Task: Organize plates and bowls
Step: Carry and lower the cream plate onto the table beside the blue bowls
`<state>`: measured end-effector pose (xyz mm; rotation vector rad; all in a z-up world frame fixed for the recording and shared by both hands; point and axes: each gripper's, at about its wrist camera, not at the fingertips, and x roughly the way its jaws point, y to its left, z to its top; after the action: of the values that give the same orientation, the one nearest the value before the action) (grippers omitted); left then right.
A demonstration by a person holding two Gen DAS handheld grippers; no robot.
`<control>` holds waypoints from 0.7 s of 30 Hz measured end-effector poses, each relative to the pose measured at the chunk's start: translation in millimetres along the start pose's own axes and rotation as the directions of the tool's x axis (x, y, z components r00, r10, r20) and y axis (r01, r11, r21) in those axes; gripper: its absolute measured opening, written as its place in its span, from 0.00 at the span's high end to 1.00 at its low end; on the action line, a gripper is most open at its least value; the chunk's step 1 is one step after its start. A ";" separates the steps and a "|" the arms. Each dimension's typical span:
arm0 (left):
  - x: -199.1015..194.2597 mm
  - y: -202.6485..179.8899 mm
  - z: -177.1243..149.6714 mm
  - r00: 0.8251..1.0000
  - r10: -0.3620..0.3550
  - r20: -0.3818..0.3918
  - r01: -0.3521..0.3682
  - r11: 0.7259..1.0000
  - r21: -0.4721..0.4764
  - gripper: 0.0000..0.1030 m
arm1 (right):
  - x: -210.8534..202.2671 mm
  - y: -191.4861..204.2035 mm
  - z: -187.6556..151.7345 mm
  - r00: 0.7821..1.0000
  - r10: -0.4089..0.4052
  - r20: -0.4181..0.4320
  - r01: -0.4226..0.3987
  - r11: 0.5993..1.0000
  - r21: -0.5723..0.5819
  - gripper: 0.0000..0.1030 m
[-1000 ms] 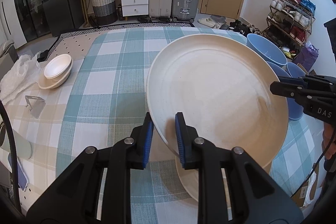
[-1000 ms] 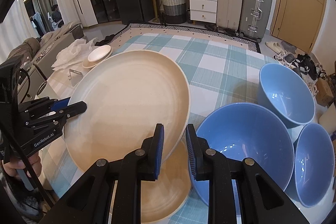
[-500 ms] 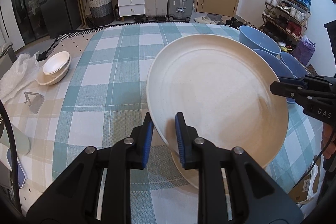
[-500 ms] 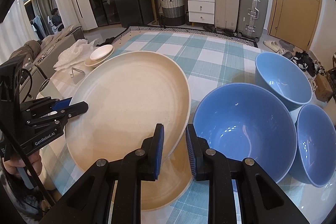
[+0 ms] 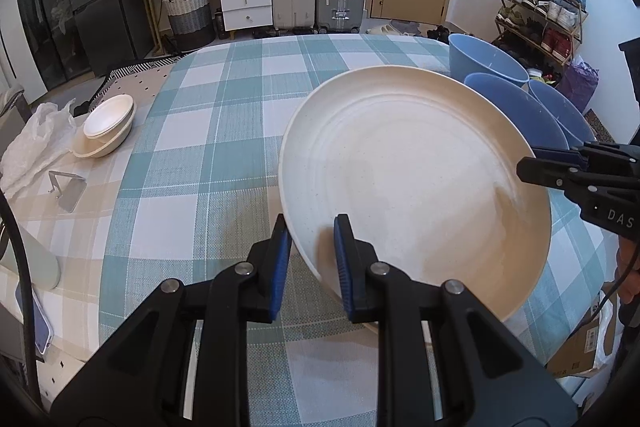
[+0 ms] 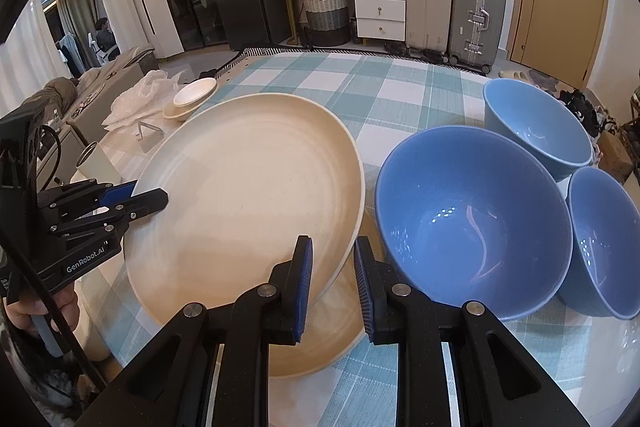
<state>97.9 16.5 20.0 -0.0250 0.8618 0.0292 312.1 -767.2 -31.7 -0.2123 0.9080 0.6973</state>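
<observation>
A large cream plate [image 5: 416, 183] is being held tilted above the checked tablecloth [image 5: 208, 131], its face turned up toward both cameras. In the left wrist view its long axis is running from upper left to lower right of centre. The left gripper [image 5: 309, 259] is being kept clamped on its lower rim, the right gripper [image 6: 333, 277] on the opposite edge. Beneath it, a second cream plate [image 6: 320, 343] is lying flat. Three blue bowls [image 6: 472, 223] are standing at the right of the right wrist view.
</observation>
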 end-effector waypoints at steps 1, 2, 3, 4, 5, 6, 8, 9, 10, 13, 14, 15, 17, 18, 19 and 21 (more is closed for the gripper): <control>0.8 -0.9 -1.8 1.000 0.002 -0.002 -0.002 1.000 0.004 0.83 | 0.0 0.1 -1.6 1.000 0.001 0.000 -0.001 1.000 0.004 0.79; 1.1 -1.3 -3.3 1.000 0.002 -0.003 -0.002 1.000 0.008 0.82 | 0.4 0.2 -3.3 1.000 0.001 0.000 -0.001 1.000 0.005 0.79; 1.6 -1.6 -4.8 1.000 0.002 -0.004 -0.002 1.000 0.009 0.83 | 1.3 0.0 -5.2 1.000 0.000 -0.002 0.000 1.000 0.008 0.79; 2.3 -1.8 -6.5 1.000 0.002 -0.006 -0.002 1.000 0.010 0.83 | 2.0 0.2 -7.4 1.000 0.000 -0.004 0.001 1.000 0.011 0.79; 2.9 -2.3 -8.0 1.000 0.002 -0.008 -0.002 1.000 0.012 0.83 | 2.7 1.2 -10.3 1.000 -0.002 -0.008 0.002 1.000 0.012 0.79; 4.0 -2.6 -9.3 1.000 0.003 -0.010 -0.002 1.000 0.014 0.83 | 3.6 1.7 -12.7 1.000 -0.004 -0.011 0.004 1.000 0.012 0.79; 5.9 -3.7 -12.1 1.000 0.003 -0.015 -0.002 1.000 0.021 0.82 | 4.4 1.3 -16.1 1.000 -0.005 -0.014 0.005 1.000 0.015 0.79; 6.4 -4.5 -13.1 1.000 0.002 -0.016 -0.002 1.000 0.023 0.82 | 4.8 1.2 -18.0 1.000 -0.004 -0.016 0.005 1.000 0.017 0.79; 6.8 -5.1 -14.3 1.000 0.001 -0.017 -0.001 1.000 0.024 0.83 | 5.4 0.7 -19.7 1.000 -0.003 -0.018 0.003 1.000 0.021 0.79; 9.0 -7.2 -17.6 1.000 0.000 -0.022 0.001 1.000 0.027 0.82 | 6.8 0.4 -24.5 1.000 -0.007 -0.023 0.007 1.000 0.025 0.79; 9.8 -7.9 -18.3 1.000 0.001 -0.023 0.000 1.000 0.030 0.82 | 6.9 0.3 -26.0 1.000 -0.008 -0.024 0.009 1.000 0.025 0.79; 10.9 -8.9 -19.0 1.000 0.001 -0.024 0.000 0.999 0.035 0.82 | 6.9 0.0 -27.6 1.000 -0.010 -0.025 0.011 1.000 0.026 0.79; 13.2 -10.5 -19.9 1.000 0.003 -0.024 -0.002 0.999 0.042 0.82 | 7.1 -1.0 -30.6 1.000 -0.013 -0.026 0.014 0.999 0.030 0.79; 14.3 -11.4 -20.1 1.000 0.002 -0.025 -0.001 0.999 0.043 0.82 | 7.7 -1.4 -31.7 1.000 -0.017 -0.026 0.018 0.999 0.032 0.79; 15.6 -12.4 -20.4 1.000 0.003 -0.027 -0.001 0.999 0.046 0.82 | 8.1 -1.4 -33.0 0.999 -0.022 -0.028 0.023 0.999 0.032 0.79; 18.4 -15.8 -21.7 0.999 0.008 -0.033 -0.007 0.998 0.058 0.81 | 9.4 -2.3 -35.3 0.999 -0.031 -0.030 0.031 0.999 0.031 0.79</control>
<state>93.9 0.3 -7.9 0.0317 0.8958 0.0110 294.5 -780.4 -60.9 -0.2089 0.9415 0.6522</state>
